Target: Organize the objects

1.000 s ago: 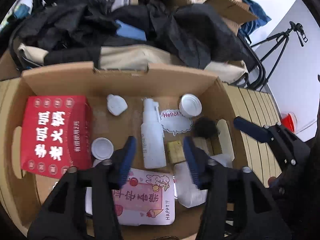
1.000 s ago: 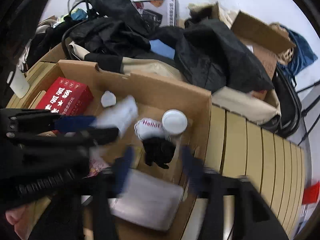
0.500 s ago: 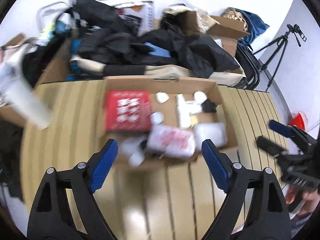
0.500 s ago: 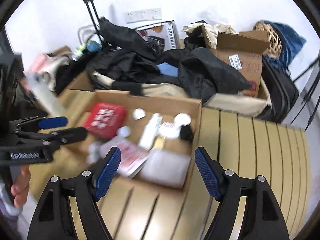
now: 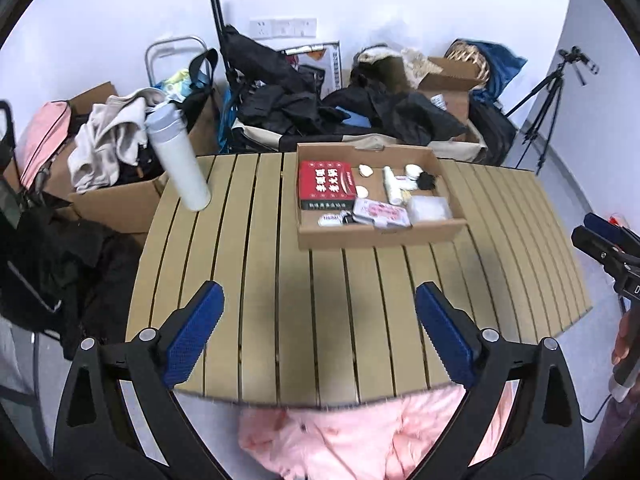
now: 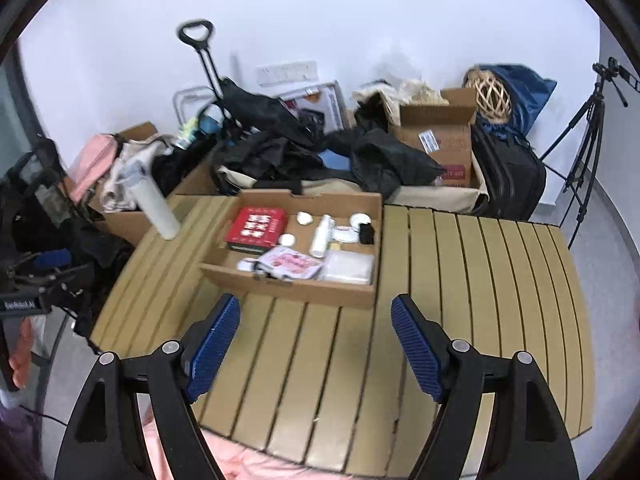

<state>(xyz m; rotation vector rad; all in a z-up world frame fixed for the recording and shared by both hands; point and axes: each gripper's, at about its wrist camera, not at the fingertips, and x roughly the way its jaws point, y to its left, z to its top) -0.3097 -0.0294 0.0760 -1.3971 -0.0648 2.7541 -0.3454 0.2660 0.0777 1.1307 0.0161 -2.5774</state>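
Both grippers hang over the near edge of a slatted table point(image 5: 256, 280), and both hold nothing. The left gripper point(image 5: 319, 334) has its blue-padded jaws spread wide apart, with bare slats between them. The right gripper point(image 6: 315, 346) is likewise spread wide over the slats; in the left wrist view it shows only as a dark shape at about 3 o'clock.

The things being sorted sit in a shallow cardboard box point(image 5: 380, 236) on the far half of the table, at about 1 o'clock from the left gripper and 12 o'clock from the right one, well apart from both. Inside it a red box point(image 5: 326, 189) lies flat at the left end. To its right lie a small white bottle point(image 5: 391, 190), a few white caps, a small black item point(image 5: 427, 181) at the far right corner, a pink-printed packet point(image 5: 382, 213) along the near wall, and a clear pouch point(image 5: 430, 209) beside it.

A tall white flask point(image 5: 178, 162) stands tilted at the table's far left corner, at about 10 o'clock. Behind the table lie heaped dark clothes point(image 6: 304, 152), and a tripod point(image 6: 588, 128) stands at 2 o'clock.
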